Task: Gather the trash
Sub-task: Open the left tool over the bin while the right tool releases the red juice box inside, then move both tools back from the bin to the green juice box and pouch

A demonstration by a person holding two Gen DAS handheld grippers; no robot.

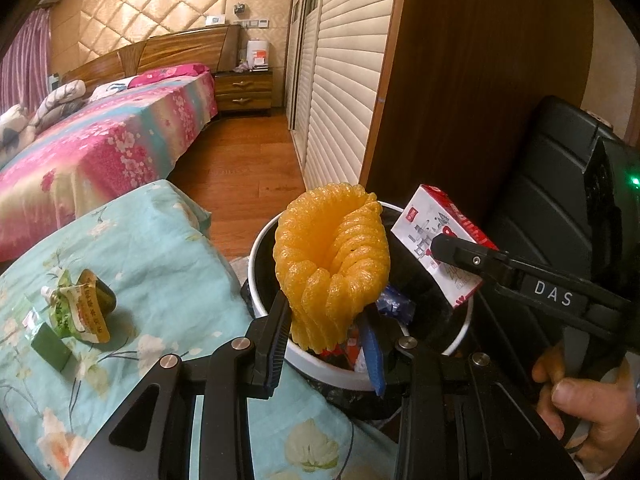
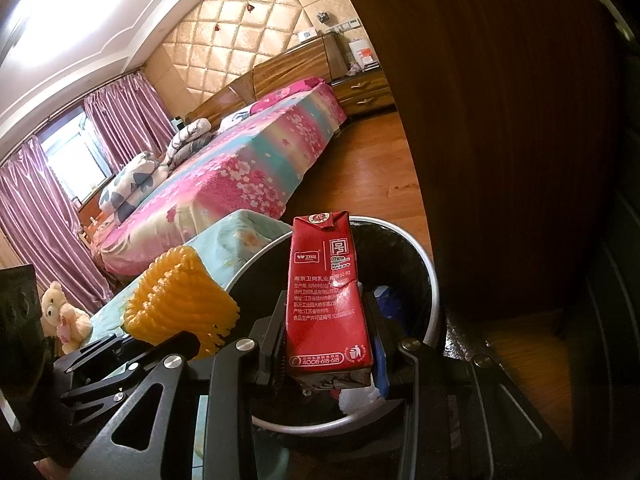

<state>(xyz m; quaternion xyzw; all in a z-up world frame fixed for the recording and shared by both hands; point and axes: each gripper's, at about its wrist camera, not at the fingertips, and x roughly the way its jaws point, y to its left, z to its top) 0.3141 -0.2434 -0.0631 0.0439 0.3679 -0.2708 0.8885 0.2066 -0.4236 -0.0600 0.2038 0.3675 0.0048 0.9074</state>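
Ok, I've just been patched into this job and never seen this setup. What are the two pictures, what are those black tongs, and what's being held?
There is no robot arm here: a person carries a hand-held gripper in each hand, each with a camera looking along its two fingers. One picture is the left gripper's view, the other the right's. The left gripper is shut on a yellow foam fruit net. The right gripper is shut on a red milk carton. Both hang over a white-rimmed trash bin that already has rubbish in it. On the teal flowered cover beside the bin lies a green drink pouch, not yet collected.
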